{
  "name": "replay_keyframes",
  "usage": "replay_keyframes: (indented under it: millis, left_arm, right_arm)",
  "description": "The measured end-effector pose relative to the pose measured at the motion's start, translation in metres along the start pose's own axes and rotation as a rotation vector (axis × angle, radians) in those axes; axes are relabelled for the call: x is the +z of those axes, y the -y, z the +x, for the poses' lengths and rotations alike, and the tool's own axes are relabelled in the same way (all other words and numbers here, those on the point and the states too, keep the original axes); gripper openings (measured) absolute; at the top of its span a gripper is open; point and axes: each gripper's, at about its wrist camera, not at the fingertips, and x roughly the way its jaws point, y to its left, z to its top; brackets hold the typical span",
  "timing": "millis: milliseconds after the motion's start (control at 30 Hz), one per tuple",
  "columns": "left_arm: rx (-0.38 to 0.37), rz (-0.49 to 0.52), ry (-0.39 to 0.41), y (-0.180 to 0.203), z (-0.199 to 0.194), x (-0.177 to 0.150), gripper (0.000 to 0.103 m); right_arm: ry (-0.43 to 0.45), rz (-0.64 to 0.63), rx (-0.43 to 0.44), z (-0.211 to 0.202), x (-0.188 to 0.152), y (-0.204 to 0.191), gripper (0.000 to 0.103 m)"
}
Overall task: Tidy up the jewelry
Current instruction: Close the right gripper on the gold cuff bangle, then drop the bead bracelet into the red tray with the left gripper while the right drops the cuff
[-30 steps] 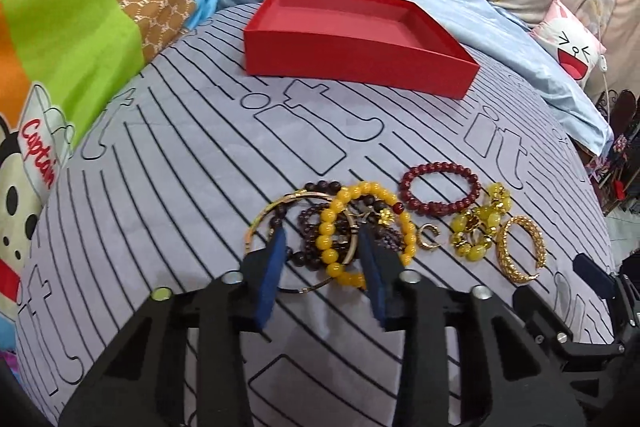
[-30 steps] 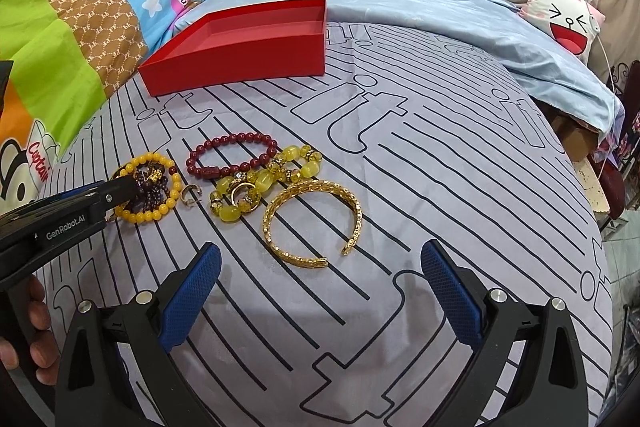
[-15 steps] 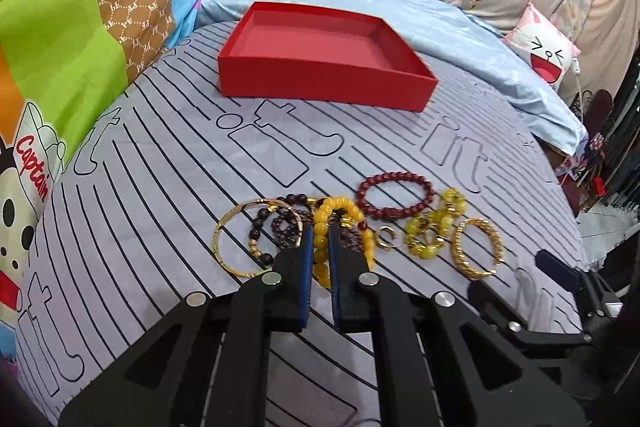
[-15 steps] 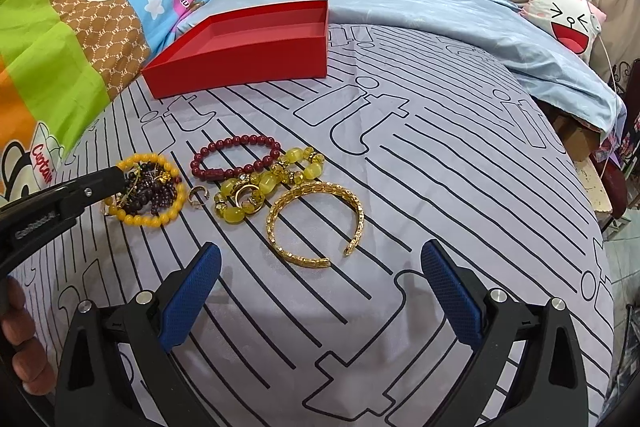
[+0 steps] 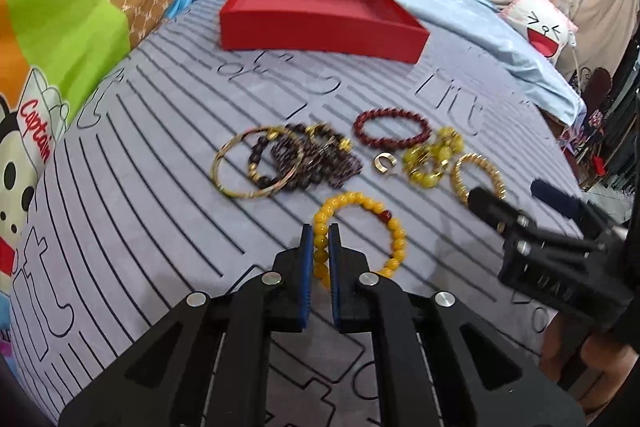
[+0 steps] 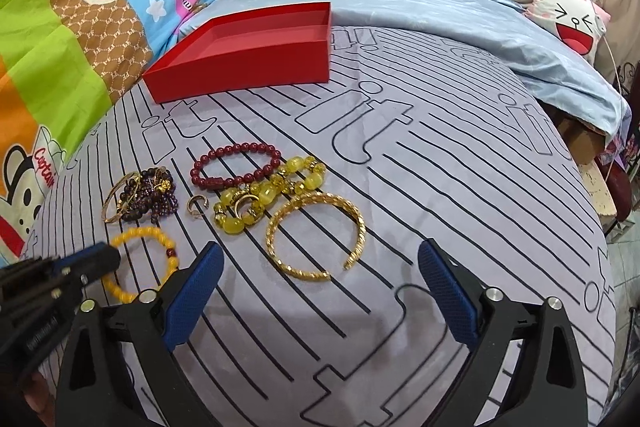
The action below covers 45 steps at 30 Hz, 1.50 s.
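Note:
My left gripper [image 5: 320,231] is shut on the near-left side of the yellow bead bracelet [image 5: 384,223], which lies apart from the pile on the striped bedspread. The right wrist view shows the same bracelet [image 6: 156,235] at the left gripper [image 6: 104,255]. My right gripper [image 6: 320,249] stands wide with its jaws closing. The near part of the gold cuff bangle [image 6: 320,202] lies between its fingertips, untouched. The red box [image 5: 320,35] sits empty at the far side.
Dark bead bracelets [image 5: 304,159] lie tangled with a thin gold bangle [image 5: 218,167]. A red bead bracelet [image 5: 392,115], a chunky yellow-green bracelet [image 5: 428,163] and a small gold ring [image 5: 384,163] lie beside them. Pillows and a blue quilt [image 6: 440,11] lie behind the box.
My left gripper shut on the yellow bracelet and drew it out of the pile toward the near side. The right jaws have narrowed slightly around the gold cuff.

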Motion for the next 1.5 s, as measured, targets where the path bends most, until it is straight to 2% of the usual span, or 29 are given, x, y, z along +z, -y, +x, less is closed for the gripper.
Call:
replay_keyframes:
  millis: [300, 367, 500, 567, 900, 1133, 1267, 1500]
  left_arm:
    - [0.022, 0.007, -0.006, -0.005, 0.007, -0.004, 0.007]
    - [0.024, 0.009, -0.003, -0.005, 0.007, -0.004, 0.007]
    - [0.024, 0.009, 0.000, -0.004, 0.007, -0.004, 0.007]
    - [0.024, 0.010, 0.000, -0.004, 0.007, -0.004, 0.007]
    - [-0.003, -0.003, 0.013, -0.004, -0.004, 0.000, 0.007]
    - [-0.053, 0.032, 0.070, 0.010, -0.031, 0.014, 0.007]
    - [-0.078, 0.072, 0.106, 0.023, -0.045, 0.028, 0.007]
    - [-0.094, 0.146, 0.191, 0.042, -0.061, 0.082, 0.007]
  right_arm:
    - [-0.022, -0.035, -0.015, 0.019, 0.007, -0.005, 0.077]
    - [-0.038, -0.034, -0.011, 0.024, 0.007, -0.004, 0.068]
    - [-0.029, -0.046, -0.010, 0.024, 0.005, -0.004, 0.063]
    - [-0.028, -0.046, -0.006, 0.023, 0.005, -0.003, 0.057]
    - [-0.028, -0.014, 0.035, 0.005, 0.000, 0.000, 0.057]
    - [-0.004, -0.007, 0.063, -0.015, 0.005, -0.001, 0.057]
    - [0.020, -0.012, 0.079, -0.024, 0.017, -0.002, 0.057]
    - [0.065, -0.023, 0.110, -0.025, 0.061, -0.001, 0.057]
